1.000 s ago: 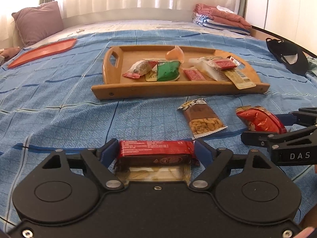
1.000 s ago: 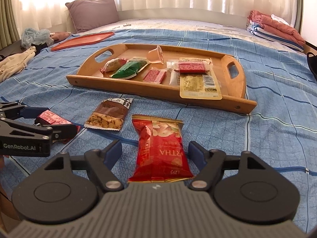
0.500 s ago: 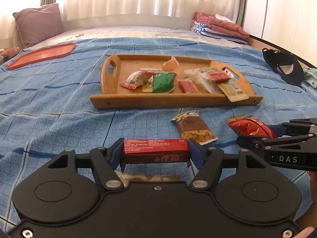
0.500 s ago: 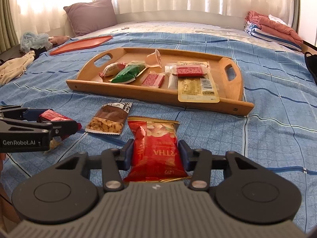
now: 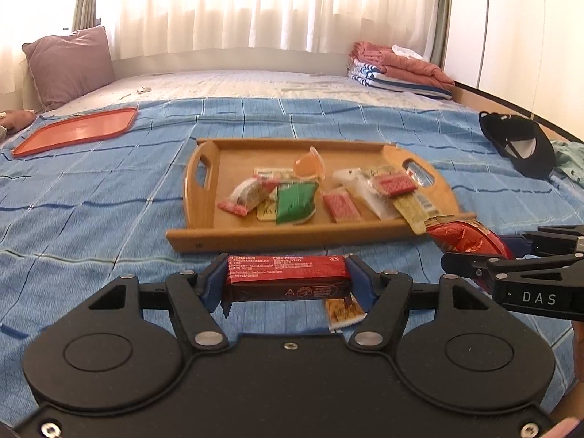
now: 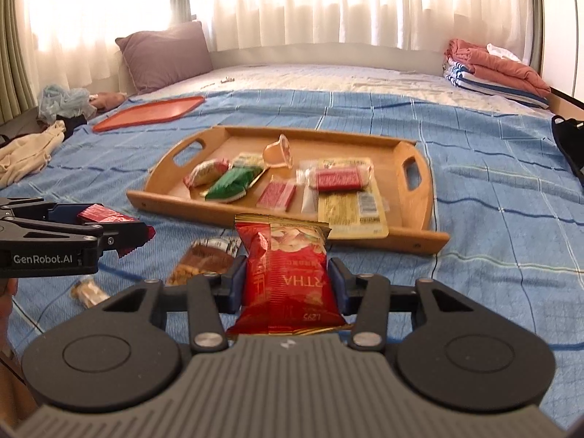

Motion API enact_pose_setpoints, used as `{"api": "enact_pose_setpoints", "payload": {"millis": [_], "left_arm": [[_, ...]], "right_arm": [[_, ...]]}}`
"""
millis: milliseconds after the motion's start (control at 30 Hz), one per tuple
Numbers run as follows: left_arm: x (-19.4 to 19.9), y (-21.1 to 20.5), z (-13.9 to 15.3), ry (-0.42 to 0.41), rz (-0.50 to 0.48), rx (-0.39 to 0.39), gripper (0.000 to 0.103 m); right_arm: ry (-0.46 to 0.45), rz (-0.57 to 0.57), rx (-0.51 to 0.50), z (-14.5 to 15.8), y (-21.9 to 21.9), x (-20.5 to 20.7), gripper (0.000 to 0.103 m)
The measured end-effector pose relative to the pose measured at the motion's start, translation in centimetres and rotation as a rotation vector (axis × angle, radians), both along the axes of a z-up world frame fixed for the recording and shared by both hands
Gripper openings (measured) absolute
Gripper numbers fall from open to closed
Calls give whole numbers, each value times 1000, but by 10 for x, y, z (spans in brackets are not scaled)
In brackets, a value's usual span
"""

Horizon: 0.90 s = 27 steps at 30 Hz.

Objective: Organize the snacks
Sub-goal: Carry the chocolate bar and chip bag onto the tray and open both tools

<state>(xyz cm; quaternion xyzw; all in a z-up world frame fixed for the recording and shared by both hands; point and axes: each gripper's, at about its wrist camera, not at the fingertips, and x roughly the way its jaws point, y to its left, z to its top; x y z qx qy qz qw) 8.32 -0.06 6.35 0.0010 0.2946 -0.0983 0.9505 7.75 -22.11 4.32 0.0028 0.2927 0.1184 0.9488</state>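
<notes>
Snacks mostly fill the tray [image 6: 419,235] at 12 o'clock; our left fingers [image 5: 286,279] clamp a bar [image 5: 286,278], right fingers [image 6: 288,286] a bag [image 6: 288,273]; nuts [image 6: 204,264] remain on the bed [image 6: 492,219].

We see a home bedroom. A bed with a blue checked bedspread [image 5: 109,197] fills the view; a mauve pillow [image 6: 166,60] leans at its head beneath sheer white curtains [image 6: 328,0]. Folded towels and linens [image 5: 398,73] are stacked at one corner, loose clothes [image 6: 29,149] lie alongside, and a black cap [image 5: 518,142] rests nearby.
</notes>
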Motion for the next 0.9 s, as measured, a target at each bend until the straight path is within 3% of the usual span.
{"api": "enact_pose_setpoints", "payload": {"millis": [467, 900], "left_arm": [[27, -3, 15, -23, 12, 0, 66], [77, 6, 27, -17, 44, -45, 66]], "right_arm": [[-33, -30, 10, 17, -5, 24, 51], [-29, -50, -1, 25, -8, 61, 51]]}}
